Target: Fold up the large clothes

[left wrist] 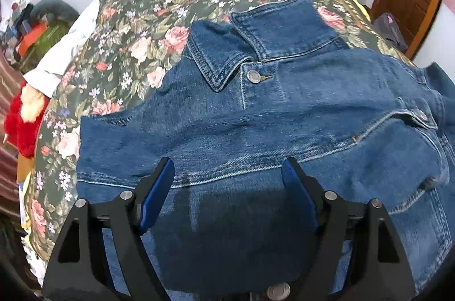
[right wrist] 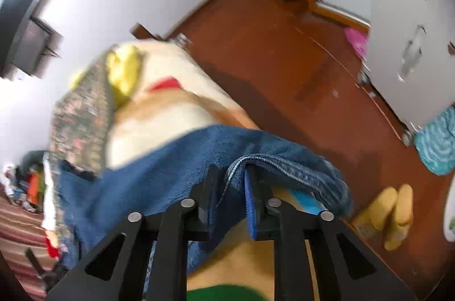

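While the denim jacket [left wrist: 284,116] lay collar-away on the bed [left wrist: 170,2], the left hand-held gripper [left wrist: 227,167] gaped wide above it and the right hand-held gripper [right wrist: 231,173] pinched its edge.

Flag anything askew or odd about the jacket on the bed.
The denim jacket lies crooked and rumpled on the floral bedspread, collar skewed. The right gripper pinches a bunched edge hanging past the bed's side.
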{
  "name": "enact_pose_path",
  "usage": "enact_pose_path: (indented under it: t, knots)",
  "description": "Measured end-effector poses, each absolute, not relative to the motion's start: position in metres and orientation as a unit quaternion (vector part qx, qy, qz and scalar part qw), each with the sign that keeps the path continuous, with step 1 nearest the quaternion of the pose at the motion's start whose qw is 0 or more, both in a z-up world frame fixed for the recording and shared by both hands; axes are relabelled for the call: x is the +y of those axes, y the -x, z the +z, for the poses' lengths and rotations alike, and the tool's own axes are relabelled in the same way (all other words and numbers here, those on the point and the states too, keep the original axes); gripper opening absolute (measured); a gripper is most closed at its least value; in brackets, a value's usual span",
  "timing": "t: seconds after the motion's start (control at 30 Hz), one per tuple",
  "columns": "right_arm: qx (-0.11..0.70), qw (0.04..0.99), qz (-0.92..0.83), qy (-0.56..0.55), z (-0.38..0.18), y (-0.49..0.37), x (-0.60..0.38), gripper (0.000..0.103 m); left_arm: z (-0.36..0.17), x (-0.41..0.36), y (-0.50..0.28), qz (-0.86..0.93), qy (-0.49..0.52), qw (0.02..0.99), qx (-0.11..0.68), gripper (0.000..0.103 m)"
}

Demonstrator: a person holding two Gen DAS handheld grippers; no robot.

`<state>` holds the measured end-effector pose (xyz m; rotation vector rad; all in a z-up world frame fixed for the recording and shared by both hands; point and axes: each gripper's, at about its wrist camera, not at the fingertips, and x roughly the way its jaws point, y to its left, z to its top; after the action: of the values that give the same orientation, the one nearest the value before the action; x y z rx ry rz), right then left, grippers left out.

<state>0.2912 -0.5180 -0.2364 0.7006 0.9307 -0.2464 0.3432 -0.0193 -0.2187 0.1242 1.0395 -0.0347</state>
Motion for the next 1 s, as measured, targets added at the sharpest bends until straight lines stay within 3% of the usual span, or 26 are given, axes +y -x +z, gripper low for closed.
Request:
enact_pose_path:
  t: [0.27, 0.5, 0.77, 1.0]
  knots:
    - [0.358, 0.887, -0.025, -0.291, -0.141, -0.300, -0.464, 0.009, -0.184, -0.010, -0.322, -0.021, -0.052, 0.891, 0.451, 0.078]
    - [0.340, 0.899, 0.108, -0.255, -0.092, -0.309, -0.357, 0.009, -0.157, 0.013, -0.299, -0.016, -0.039, 0.908, 0.417, 0.078]
    - [0.426, 0.865, 0.212, -0.160, -0.139, -0.318, -0.202, 0.009, -0.148, 0.040, -0.271, -0.007, -0.028, 0.914, 0.406, 0.078]
    - [0.514, 0.824, 0.205, -0.119, -0.195, -0.314, -0.173, 0.010, -0.149, 0.049, -0.255, -0.010, -0.029, 0.909, 0.416, 0.078]
